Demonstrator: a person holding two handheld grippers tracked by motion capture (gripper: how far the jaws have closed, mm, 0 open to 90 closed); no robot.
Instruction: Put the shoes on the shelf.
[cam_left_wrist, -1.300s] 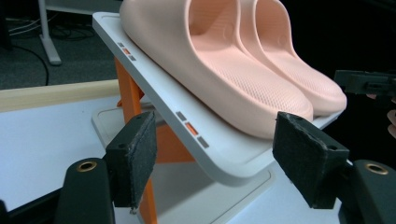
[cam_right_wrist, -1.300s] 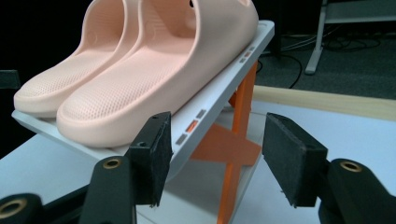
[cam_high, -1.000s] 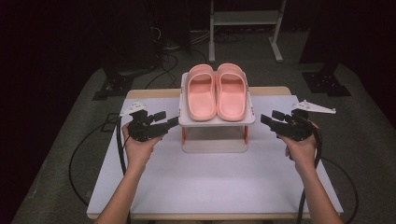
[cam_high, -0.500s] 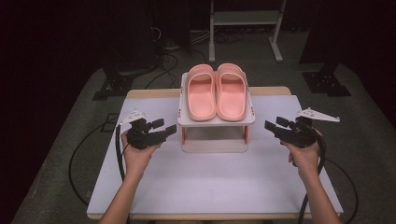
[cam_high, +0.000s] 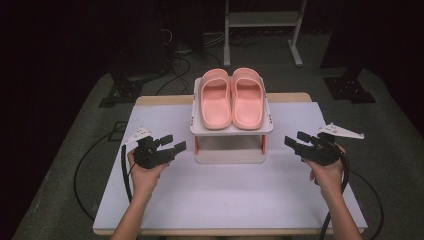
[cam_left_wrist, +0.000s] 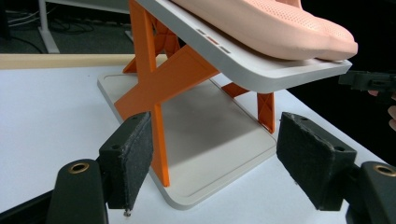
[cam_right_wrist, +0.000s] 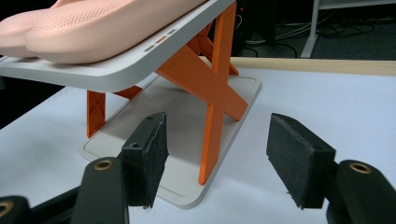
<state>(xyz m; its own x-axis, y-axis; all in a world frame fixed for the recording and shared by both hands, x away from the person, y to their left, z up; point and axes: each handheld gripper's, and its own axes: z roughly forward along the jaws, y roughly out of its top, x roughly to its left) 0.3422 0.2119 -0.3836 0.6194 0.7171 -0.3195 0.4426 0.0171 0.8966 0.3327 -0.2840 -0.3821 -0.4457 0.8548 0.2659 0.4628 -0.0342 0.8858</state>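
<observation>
A pair of pink slippers (cam_high: 232, 100) lies side by side on the top shelf (cam_high: 231, 131) of a small white rack with orange cross braces (cam_left_wrist: 156, 88). The rack stands mid-table on its base plate (cam_high: 227, 157). My left gripper (cam_high: 176, 141) hovers to the rack's left and points at it. It is open with nothing between its pads (cam_left_wrist: 133, 158), and its jaws have just been opening wider. My right gripper (cam_high: 294, 138) mirrors it on the rack's right. It is also open and empty, and its jaws have likewise been opening. Both gripper views look under the tilted-looking shelf (cam_right_wrist: 116, 70) at a brace (cam_right_wrist: 210, 88).
A white mat (cam_high: 225, 200) covers the wooden table (cam_high: 165, 100), and bare mat lies around the rack. Black cables trail off both grippers over the table's sides. Beyond the table, on the grey floor, stand dark stand feet (cam_high: 120, 92) and a white frame (cam_high: 260, 20).
Both hands have sunk closer to the table beside the rack, each drawing slightly toward the near edge. The slippers and rack have not moved.
</observation>
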